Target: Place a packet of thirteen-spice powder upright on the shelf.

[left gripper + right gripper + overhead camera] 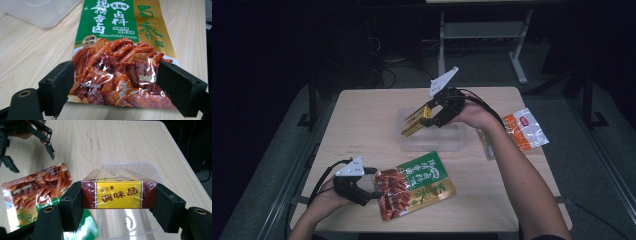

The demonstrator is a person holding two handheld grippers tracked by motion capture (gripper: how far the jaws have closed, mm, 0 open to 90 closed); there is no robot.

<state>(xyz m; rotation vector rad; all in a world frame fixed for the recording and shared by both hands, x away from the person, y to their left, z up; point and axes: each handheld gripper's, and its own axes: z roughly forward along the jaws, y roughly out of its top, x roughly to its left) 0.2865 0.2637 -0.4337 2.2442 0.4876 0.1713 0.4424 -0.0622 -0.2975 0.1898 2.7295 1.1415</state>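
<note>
Seen from the high view, your right tongs (430, 120) gripped a yellow-and-maroon seasoning box (416, 121) and held it tilted above a clear plastic tray (447, 141) that stood near the middle of the pale wood-grain bench (362, 115). Your left tongs (373, 190) stood open at the near left of the bench, one jaw on either side of the bottom edge of a green-and-gold braised-snack pouch (424, 180) lying flat on the wood. An orange-and-white foil packet (526, 130) lay at the right edge of the bench, beyond your right forearm.

The right gripper view added what the high view could not resolve: the box (119, 195) was a rectangular carton in glossy film, its yellow end panel printed with dark characters, and both black jaws pressed against its maroon sides. The tray (130, 220) appeared beneath it as a transparent, round-cornered basin; whether it held anything could not be told. The pouch (37, 187) and your left tongs (31, 157) showed farther off.

The left gripper view showed the pouch (117, 65) closely: a shiny film face, green and gold above, with a printed picture of red-brown braised pieces below. Its lower corners lay just beside the jaws' inner faces, the film unpinched. A corner of the tray (42, 12) sat at upper left.
</note>
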